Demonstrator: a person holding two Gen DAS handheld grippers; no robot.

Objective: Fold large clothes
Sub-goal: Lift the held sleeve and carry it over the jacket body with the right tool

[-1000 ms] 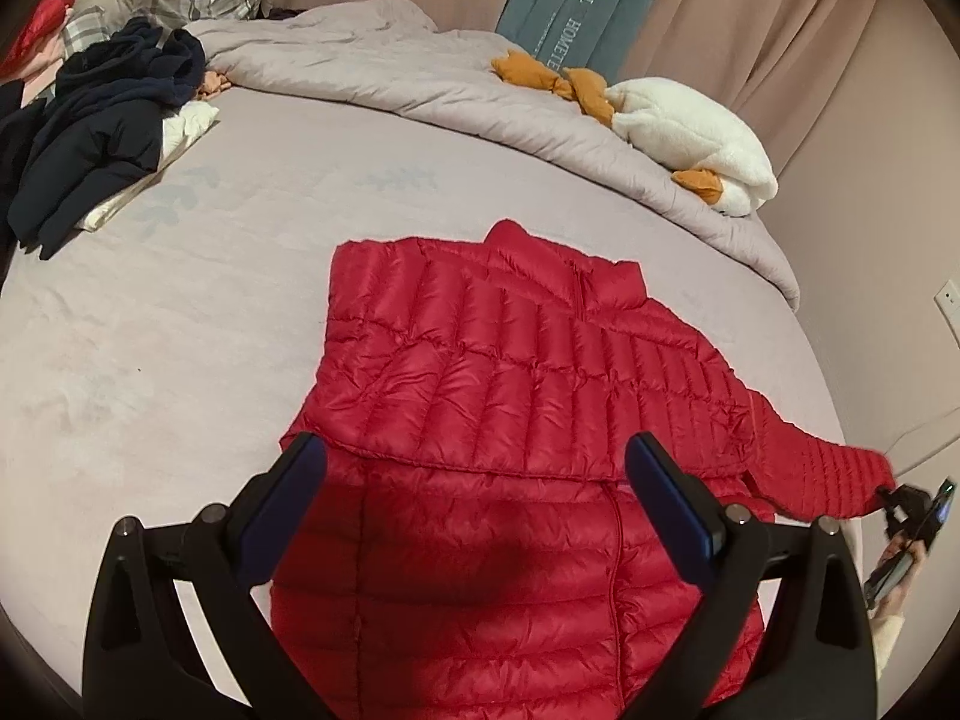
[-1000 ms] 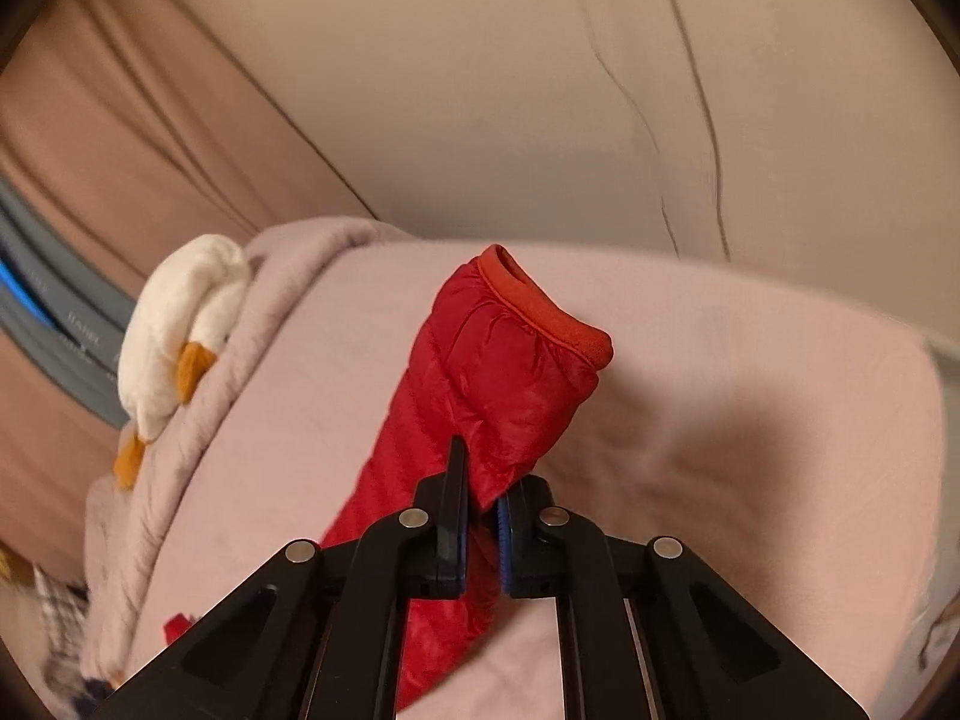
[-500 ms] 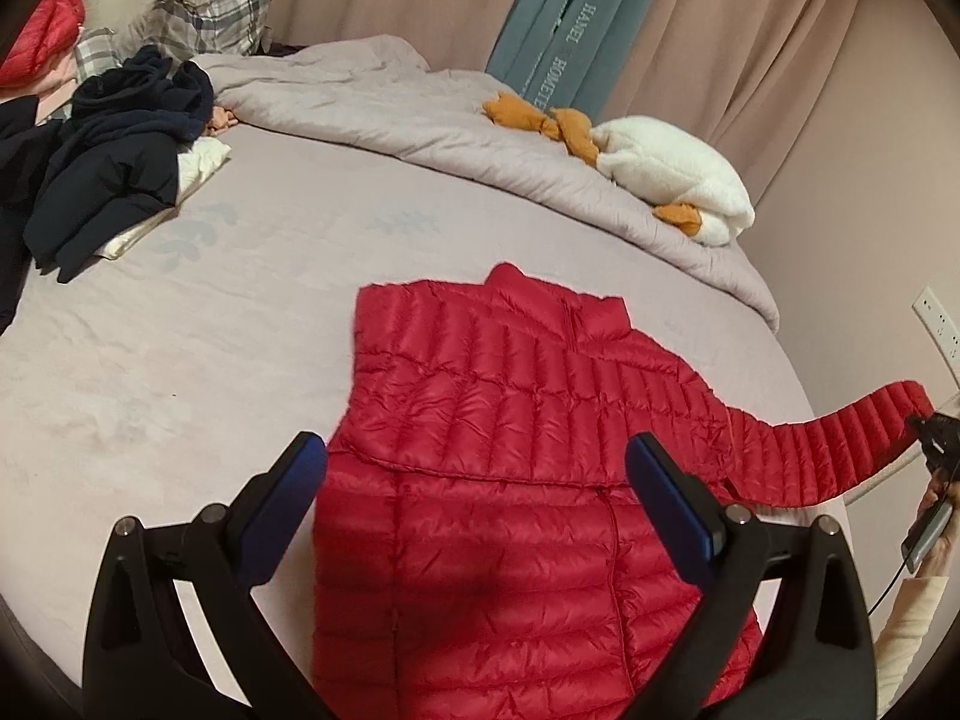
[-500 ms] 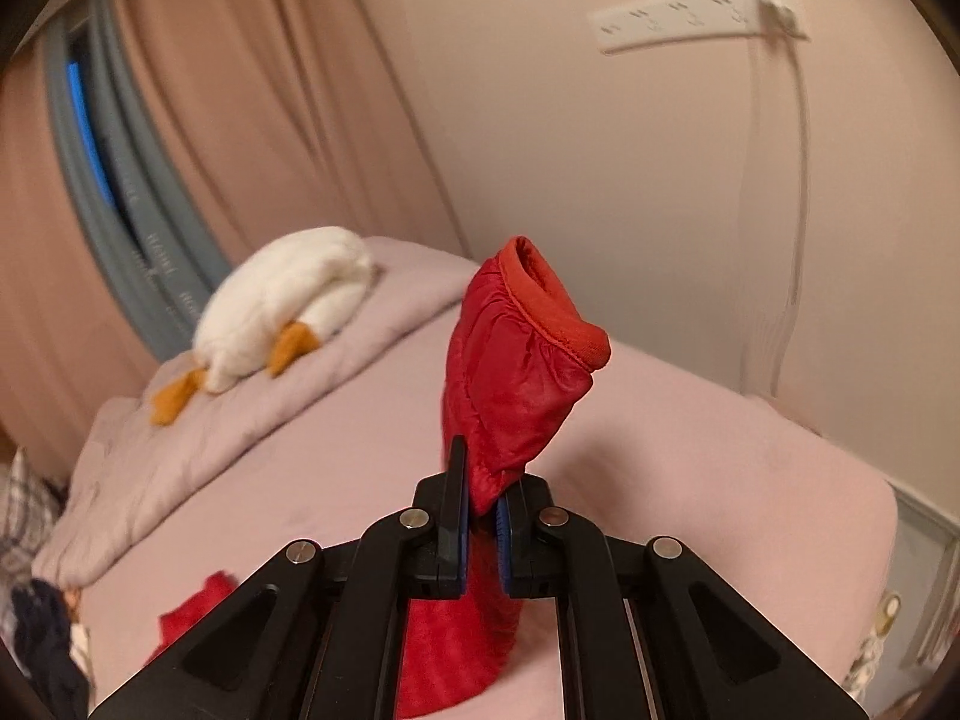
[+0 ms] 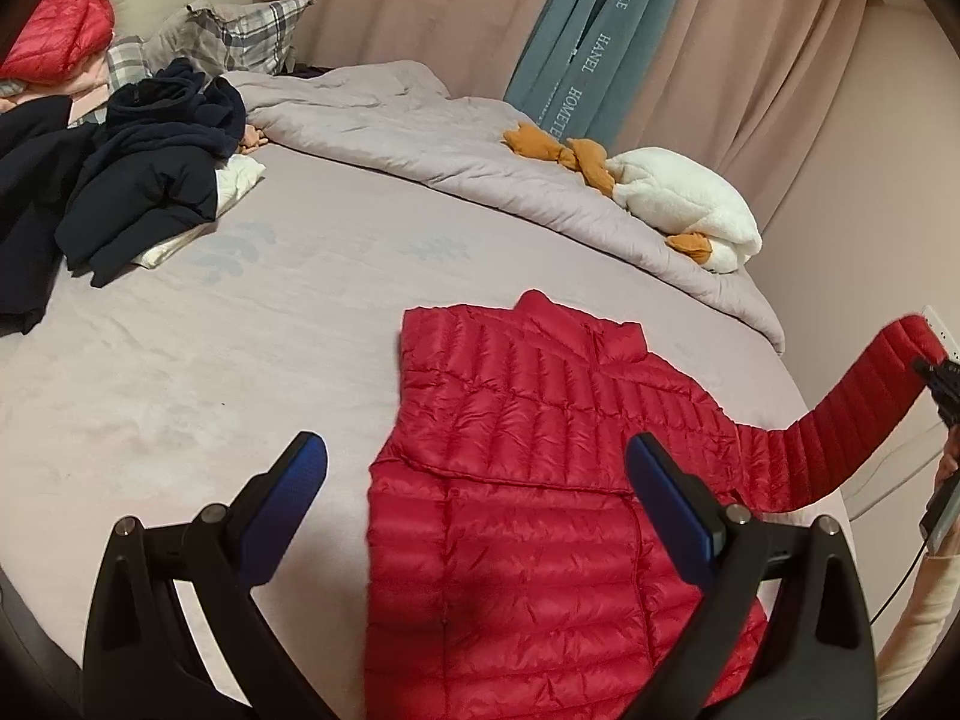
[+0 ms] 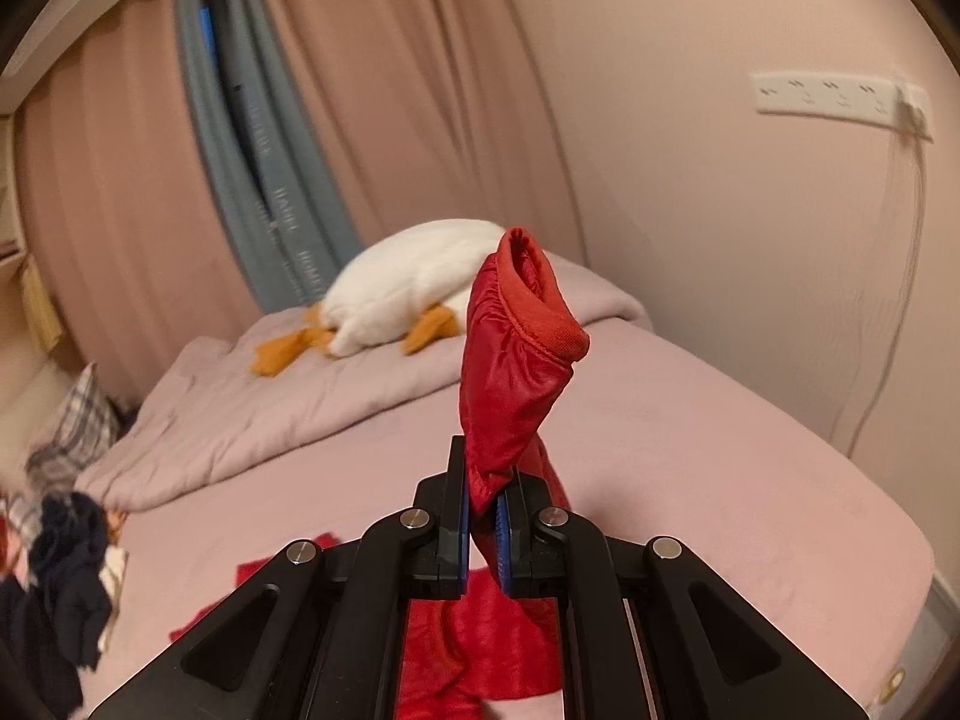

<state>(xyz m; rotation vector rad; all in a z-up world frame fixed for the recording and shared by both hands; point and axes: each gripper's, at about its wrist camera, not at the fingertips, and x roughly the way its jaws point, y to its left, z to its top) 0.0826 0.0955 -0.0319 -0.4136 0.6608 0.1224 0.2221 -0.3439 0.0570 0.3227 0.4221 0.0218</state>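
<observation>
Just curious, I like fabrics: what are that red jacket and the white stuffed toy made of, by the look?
Red jacket: probably thin shiny nylon or polyester with puffy filling, going by the sheen and stitched quilting. White stuffed toy: fluffy plush, apparently fleece, matte and fuzzy.

Pink-sheeted bed [image 5: 252,324] ahead of the claw, grey duvet [image 5: 384,132] bunched beyond, pink curtains [image 5: 750,60] with a teal panel [image 5: 576,42] behind, plaid pillow [image 5: 252,36] far left, wall socket strip [image 6: 834,97] to the right

Red quilted jacket [image 5: 540,480], plaid pillow [image 5: 252,36]
</observation>
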